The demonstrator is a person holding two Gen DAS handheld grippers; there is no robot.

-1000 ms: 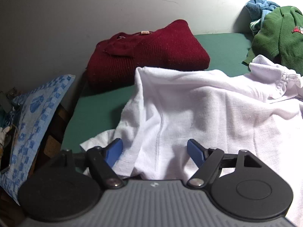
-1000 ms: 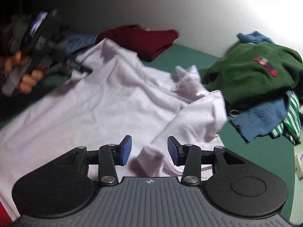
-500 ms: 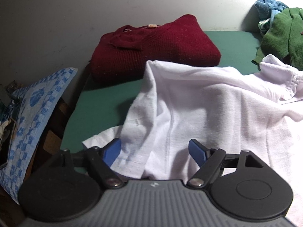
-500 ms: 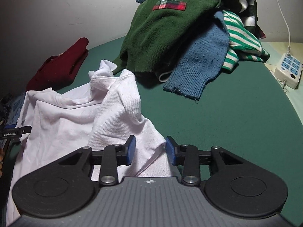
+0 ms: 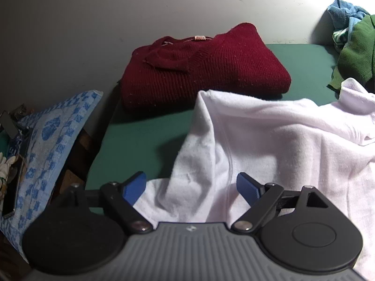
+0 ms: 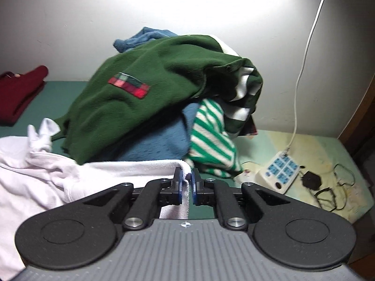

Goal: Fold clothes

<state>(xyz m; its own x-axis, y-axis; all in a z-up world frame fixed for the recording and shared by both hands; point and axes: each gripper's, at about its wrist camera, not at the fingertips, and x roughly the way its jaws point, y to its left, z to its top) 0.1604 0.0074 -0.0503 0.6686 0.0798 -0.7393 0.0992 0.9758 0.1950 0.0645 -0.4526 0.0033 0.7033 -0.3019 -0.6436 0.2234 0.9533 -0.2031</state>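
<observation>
A white shirt [image 5: 281, 145] lies rumpled on the green table [image 5: 140, 140]. My left gripper [image 5: 191, 187] hovers over its left edge with jaws wide and still opening; a fold of the shirt lies between the blue pads [image 5: 246, 186], which do not press on it. In the right wrist view the white shirt [image 6: 46, 178] stretches left, and my right gripper [image 6: 186, 182] is closing, its blue pads pinching the shirt's hemmed corner. A folded dark red sweater [image 5: 201, 70] rests against the wall behind the shirt.
A heap with a green fleece [image 6: 145, 89], a blue knit [image 6: 159, 145] and a green-striped top [image 6: 211, 140] stands right behind my right gripper. A white power strip [image 6: 279, 171] with cables lies at the right. A blue patterned cloth [image 5: 46, 145] hangs off the table's left.
My right gripper swung right along the shirt toward the clothes heap and closed onto the shirt's corner. My left gripper crept forward and its jaws spread a little wider.
</observation>
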